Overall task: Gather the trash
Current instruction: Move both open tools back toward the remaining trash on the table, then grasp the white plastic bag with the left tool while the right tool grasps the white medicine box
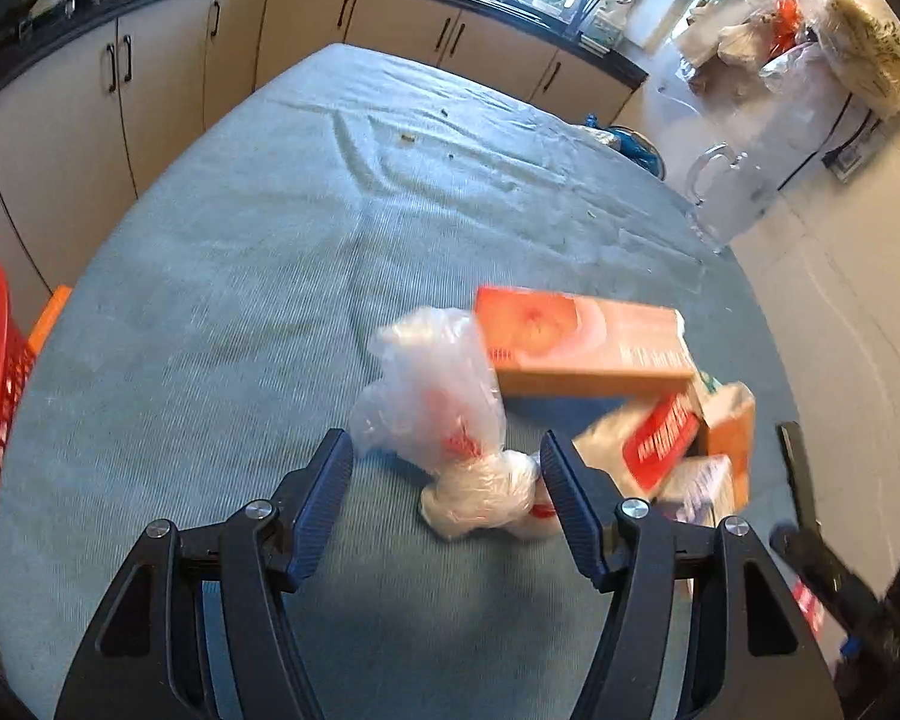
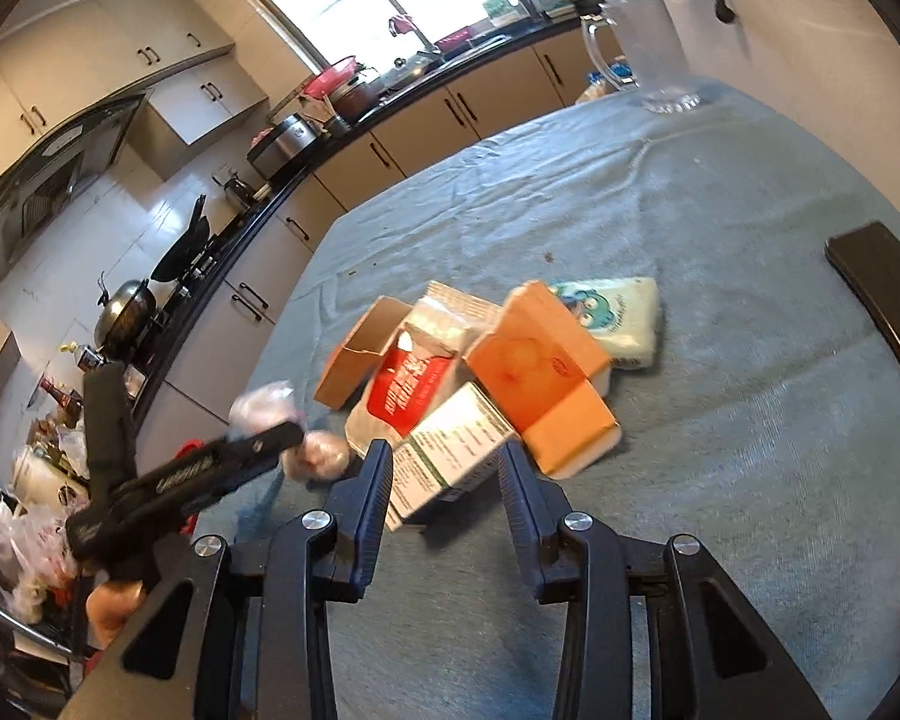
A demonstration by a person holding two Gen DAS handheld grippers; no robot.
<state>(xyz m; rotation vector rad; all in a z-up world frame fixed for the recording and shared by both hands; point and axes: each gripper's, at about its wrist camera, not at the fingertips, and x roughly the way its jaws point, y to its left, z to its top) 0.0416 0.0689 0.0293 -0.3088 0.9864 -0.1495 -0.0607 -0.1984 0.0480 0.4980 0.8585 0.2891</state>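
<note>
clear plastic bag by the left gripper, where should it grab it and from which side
Grip the plastic bag at its twisted neck, the narrowest part, just above the knotted lump. Come from above and the near side: the left gripper already straddles that end with open jaws, and the boxes crowd its right.

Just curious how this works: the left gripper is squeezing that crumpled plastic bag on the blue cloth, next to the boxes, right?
Not quite. In the left wrist view the left gripper stands open: the plastic bag lies between its fingers, unpressed. It does rest on the blue cloth, beside the boxes.
</note>
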